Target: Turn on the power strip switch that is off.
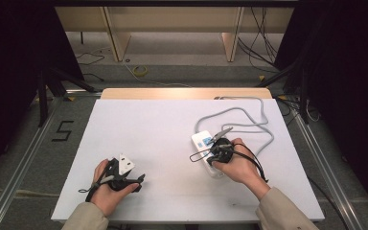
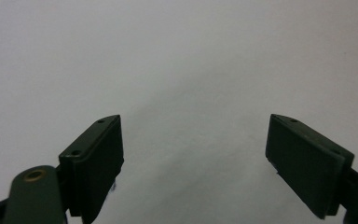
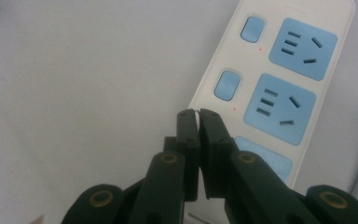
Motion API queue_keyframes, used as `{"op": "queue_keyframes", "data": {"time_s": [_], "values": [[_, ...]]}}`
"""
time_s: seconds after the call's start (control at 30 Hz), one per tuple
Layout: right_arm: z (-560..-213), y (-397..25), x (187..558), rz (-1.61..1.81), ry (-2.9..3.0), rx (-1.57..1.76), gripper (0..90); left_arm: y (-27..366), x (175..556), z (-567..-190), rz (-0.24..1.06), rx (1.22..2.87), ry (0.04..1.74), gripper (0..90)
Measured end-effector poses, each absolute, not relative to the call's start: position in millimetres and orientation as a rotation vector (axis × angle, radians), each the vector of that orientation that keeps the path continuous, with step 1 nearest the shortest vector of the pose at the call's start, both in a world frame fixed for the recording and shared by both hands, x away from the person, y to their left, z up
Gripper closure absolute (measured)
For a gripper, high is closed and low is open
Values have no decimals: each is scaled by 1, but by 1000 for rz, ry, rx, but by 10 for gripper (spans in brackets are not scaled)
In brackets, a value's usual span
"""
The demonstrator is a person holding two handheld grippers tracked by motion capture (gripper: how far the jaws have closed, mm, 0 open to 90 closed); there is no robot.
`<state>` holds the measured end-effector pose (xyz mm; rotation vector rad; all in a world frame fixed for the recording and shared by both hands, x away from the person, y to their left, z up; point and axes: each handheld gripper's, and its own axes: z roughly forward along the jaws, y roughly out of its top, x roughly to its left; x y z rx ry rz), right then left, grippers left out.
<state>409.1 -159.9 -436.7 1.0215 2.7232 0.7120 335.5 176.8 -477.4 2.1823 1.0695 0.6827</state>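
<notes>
A white power strip [image 1: 201, 140] with blue sockets lies right of the table's middle, and its grey cable [image 1: 249, 113] loops away behind it. My right gripper [image 1: 213, 148] sits over the strip. In the right gripper view its jaws [image 3: 198, 115] are pressed together with nothing between them, tips at the left edge of the strip [image 3: 223, 56], just below a blue switch [image 3: 227, 85] and beside a blue socket [image 3: 279, 107]. My left gripper [image 1: 137, 181] rests low near the table's front left. Its jaws [image 2: 196, 154] stand wide open over bare white surface.
The white table top [image 1: 148, 124] has bare room in the middle and on the left. A wooden strip [image 1: 182, 93] borders its far edge. Dark curtains, stands and floor cables surround the table. A "5" mark [image 1: 62, 130] is on the floor at the left.
</notes>
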Motion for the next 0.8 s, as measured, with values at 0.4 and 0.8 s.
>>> {"op": "queue_keyframes", "data": {"time_s": [0.4, 0.8], "values": [[-434, -165, 408, 738, 2708, 1023, 842, 177, 335, -477, 685, 2174, 1074, 190], [-433, -182, 404, 804, 2710, 1037, 761, 177, 335, -477, 688, 2179, 1070, 190]]}}
